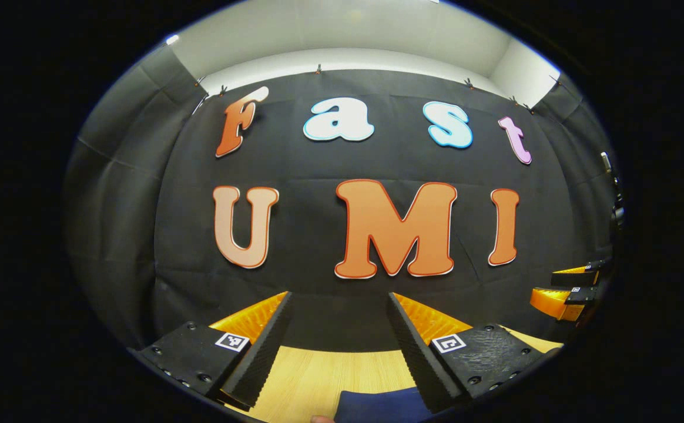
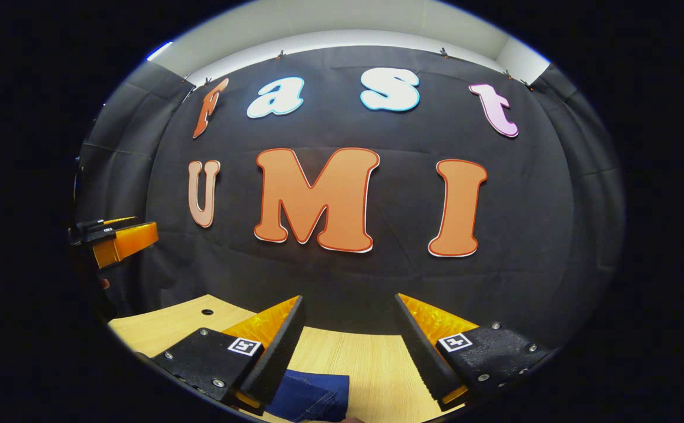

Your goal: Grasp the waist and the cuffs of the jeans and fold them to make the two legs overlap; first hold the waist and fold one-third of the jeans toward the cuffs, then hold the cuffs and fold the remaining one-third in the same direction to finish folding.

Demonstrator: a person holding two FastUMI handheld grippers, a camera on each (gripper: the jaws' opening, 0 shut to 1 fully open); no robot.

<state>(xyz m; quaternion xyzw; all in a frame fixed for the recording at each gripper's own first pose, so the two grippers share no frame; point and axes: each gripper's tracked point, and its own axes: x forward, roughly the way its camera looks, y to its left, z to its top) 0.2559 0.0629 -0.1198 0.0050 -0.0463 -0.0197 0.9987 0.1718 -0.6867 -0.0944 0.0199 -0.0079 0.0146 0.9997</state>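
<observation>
The jeans (image 2: 312, 396) show as a small dark blue patch of denim lying flat on the desk (image 2: 371, 364), low in the right gripper view, just beside and partly behind the inner edge of that hand-held gripper's left finger; a seam line crosses the cloth, but which part of the garment this is, waist, cuff or a folded edge, cannot be told from so small a piece. In the left gripper view the same blue cloth (image 1: 377, 406) lies at the very bottom, just under and between the fingers, nearer the right one. The right hand-held gripper (image 2: 348, 343) stands wide apart and holds nothing, raised above the denim and pointed at the booth wall rather than down at the cloth. The left hand-held gripper (image 1: 339, 343) is likewise spread wide and empty, lifted clear of the desk. Each one also appears off to the side of the other's view, its orange fingers hanging in the air, well apart from the cloth. As a judgement: with both pairs of fingers empty and lifted off the jeans, the work is either about to begin or has just ended. The compact, straight-edged look of the denim hints at a finished fold, yet too little of it shows to say. A fingertip peeks in at the lower edge of the left gripper view.
</observation>
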